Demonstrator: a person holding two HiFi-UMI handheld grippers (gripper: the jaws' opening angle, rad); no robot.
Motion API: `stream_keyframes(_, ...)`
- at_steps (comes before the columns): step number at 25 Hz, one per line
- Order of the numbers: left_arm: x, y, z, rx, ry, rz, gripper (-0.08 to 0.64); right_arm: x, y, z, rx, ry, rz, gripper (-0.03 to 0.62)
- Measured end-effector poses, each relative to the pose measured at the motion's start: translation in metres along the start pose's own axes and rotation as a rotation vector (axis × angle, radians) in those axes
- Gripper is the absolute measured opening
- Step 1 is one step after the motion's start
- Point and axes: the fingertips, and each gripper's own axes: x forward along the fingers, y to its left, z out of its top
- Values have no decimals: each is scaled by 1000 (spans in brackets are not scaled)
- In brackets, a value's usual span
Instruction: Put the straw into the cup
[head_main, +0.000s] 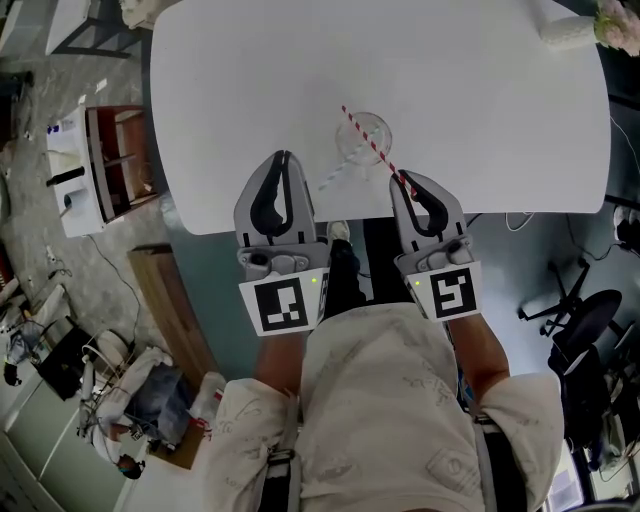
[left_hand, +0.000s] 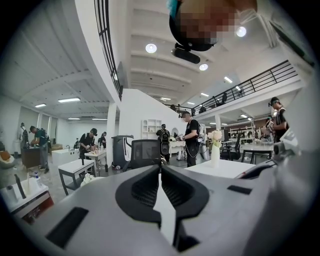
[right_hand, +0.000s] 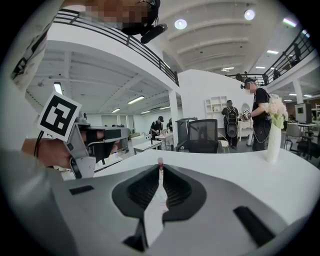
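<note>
Here, red-and-white striped straw (head_main: 369, 141) in right gripper (head_main: 404, 179).

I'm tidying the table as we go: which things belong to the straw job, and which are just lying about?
Job: straw, cup, right tool shut on the straw.
Lying about: vase of flowers; left tool, shut and empty.

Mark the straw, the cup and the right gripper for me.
straw (head_main: 370, 142), head view, striped mid-length.
cup (head_main: 350, 143), head view, clear wall left of the straw.
right gripper (head_main: 403, 180), head view, between its fingertips.
</note>
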Motion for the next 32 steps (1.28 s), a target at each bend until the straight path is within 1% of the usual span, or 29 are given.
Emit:
stream_keyframes(9, -1, -9, 2, 2, -13, -21, 15, -13, -2, 1, 14, -12, -26, 23)
stream_keyframes(23, -12, -15, 1, 2, -14, -25, 15, -26, 2, -9, 4, 1, -28, 23)
stream_keyframes(32, -13, -18, -4, 11, 6, -18, 15, 0, -2, -33, -52, 43, 1, 23)
